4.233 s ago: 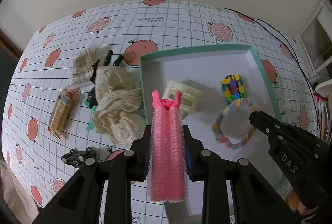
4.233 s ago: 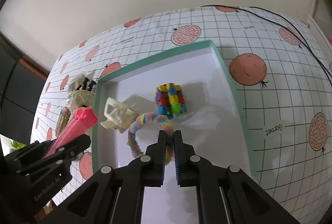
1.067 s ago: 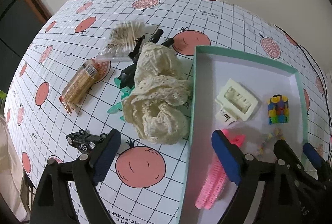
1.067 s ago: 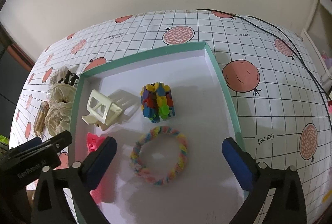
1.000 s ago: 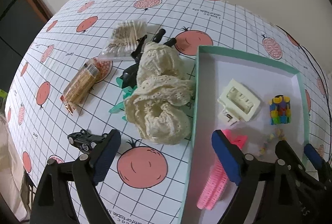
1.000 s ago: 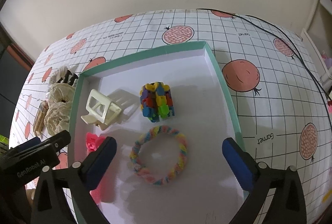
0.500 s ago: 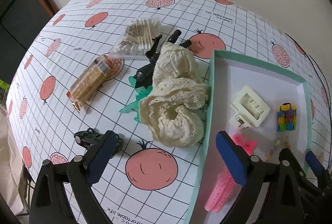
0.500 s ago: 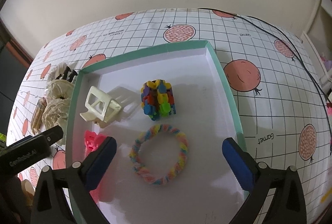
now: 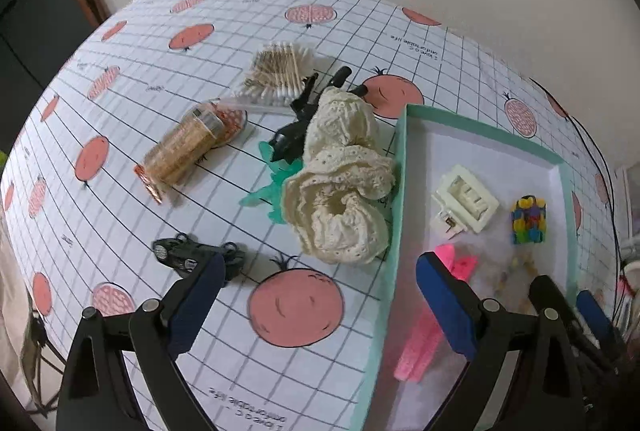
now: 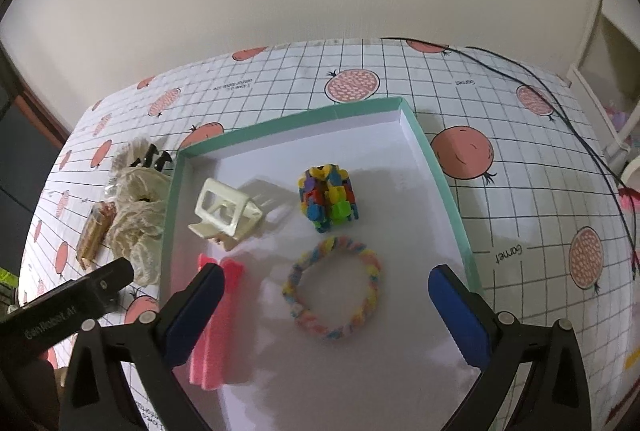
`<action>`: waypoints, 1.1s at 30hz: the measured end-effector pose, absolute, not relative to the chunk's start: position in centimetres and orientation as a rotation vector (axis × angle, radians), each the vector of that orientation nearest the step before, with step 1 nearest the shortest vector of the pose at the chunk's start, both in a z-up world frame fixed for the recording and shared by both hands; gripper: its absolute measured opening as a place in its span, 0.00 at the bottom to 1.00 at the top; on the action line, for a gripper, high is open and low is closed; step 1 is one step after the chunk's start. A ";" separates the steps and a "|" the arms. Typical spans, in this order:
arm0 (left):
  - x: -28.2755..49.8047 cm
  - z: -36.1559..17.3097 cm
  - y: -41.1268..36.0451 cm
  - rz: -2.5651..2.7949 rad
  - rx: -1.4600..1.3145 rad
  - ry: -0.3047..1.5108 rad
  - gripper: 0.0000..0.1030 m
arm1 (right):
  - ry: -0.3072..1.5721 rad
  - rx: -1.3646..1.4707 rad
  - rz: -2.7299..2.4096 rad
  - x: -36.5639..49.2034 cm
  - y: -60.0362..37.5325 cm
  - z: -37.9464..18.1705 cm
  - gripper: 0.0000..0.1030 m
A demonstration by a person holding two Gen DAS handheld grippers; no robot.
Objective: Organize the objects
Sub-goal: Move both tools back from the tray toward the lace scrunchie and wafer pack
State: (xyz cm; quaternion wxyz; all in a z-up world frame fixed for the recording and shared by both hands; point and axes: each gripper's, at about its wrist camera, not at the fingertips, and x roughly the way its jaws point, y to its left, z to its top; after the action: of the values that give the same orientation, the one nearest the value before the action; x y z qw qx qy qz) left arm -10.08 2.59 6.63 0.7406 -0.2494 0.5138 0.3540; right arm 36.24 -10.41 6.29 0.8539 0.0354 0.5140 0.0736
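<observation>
- Pink hair roller clip [image 9: 420,347] lying flat on tray floor, lower right of left wrist frame; long axis running from bottom edge up toward centre right, bow-shaped pink end uppermost, partly hidden behind right finger of left gripper [image 9: 316,295].
- Same clip in lower left of right wrist frame, long axis near vertical, bow end pointing up toward cream claw clip [image 10: 226,213].
- Green-rimmed tray [image 10: 448,187] also holding multicoloured block cube [image 10: 328,197] at centre and pastel braided ring [image 10: 334,289] just below it, all apart from one another.
- Left gripper spread wide, nothing between its blue pads [image 9: 192,303], hovering over tablecloth [image 9: 160,23] and tray's left rim.
- Right gripper [image 10: 324,311] likewise wide open and empty, over near end of tray, straddling ring.
- Outside tray, centre of left wrist frame: cream lace scrunchies [image 9: 340,199] against tray's left wall, black clips [image 9: 296,127] and teal clip [image 9: 268,187] just beside them, cotton swab pack [image 9: 280,71] above, wrapped biscuit stack [image 9: 180,155] to the left, small black toy car [image 9: 192,255] lower left by left finger.
- Compared with 4.2 s ago: roller clip then clamped upright in shut left gripper, now released in tray; right gripper then shut near ring, now open.
- Compared with half a second ago: left wrist view swung slightly leftward, tray sitting further right in frame.
</observation>
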 end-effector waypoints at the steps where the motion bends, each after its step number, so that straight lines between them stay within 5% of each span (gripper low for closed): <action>1: -10.4 6.8 2.7 0.774 -0.545 1.119 0.94 | 1.079 0.072 0.153 35.9 -10.3 6.4 1.00; 33: -24.0 14.9 3.1 0.952 -0.607 0.750 0.94 | 1.059 -0.005 0.200 27.2 -4.1 12.8 1.00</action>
State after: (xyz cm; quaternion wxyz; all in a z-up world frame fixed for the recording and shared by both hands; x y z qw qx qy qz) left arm -23.96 3.07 14.88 0.7791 -0.2809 0.3469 0.4402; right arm 27.22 -4.06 12.83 0.8584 -0.0025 0.5041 0.0954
